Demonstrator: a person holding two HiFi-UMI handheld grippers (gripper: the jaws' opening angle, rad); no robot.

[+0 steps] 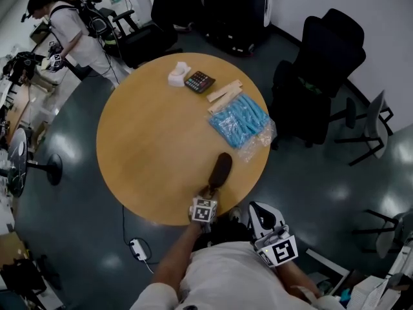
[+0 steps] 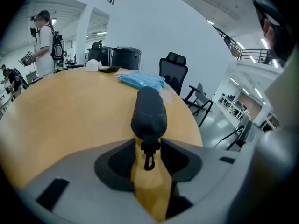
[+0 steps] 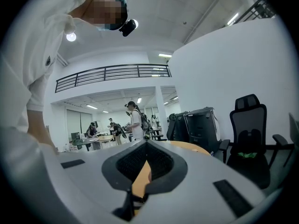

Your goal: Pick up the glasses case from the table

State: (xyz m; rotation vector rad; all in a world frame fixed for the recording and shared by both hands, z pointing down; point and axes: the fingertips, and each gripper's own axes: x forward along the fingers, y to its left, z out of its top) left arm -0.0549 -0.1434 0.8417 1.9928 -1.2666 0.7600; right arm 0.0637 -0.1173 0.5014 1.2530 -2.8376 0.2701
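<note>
Left tongs [image 2: 148, 146] [image 1: 210, 192]: jaws wide apart, angled down at table [image 1: 155, 141], pressing nothing. Dark glasses case [image 2: 149, 111] [image 1: 221, 168] lies flat near table's front edge, near end with its small loop between jaw tips. Right tongs [image 3: 147, 143] [image 1: 256, 208]: tips together, empty, held level off table edge. Calculator [image 1: 199, 81] keys too small to read.

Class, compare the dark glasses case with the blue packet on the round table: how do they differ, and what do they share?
The glasses case is dark, the blue packet light blue in clear wrapping. The glasses case is a slim rounded oblong, the blue packet broad and flat. The glasses case lies by the near edge, the blue packet farther off at the right rim. Both rest on the table.
</note>
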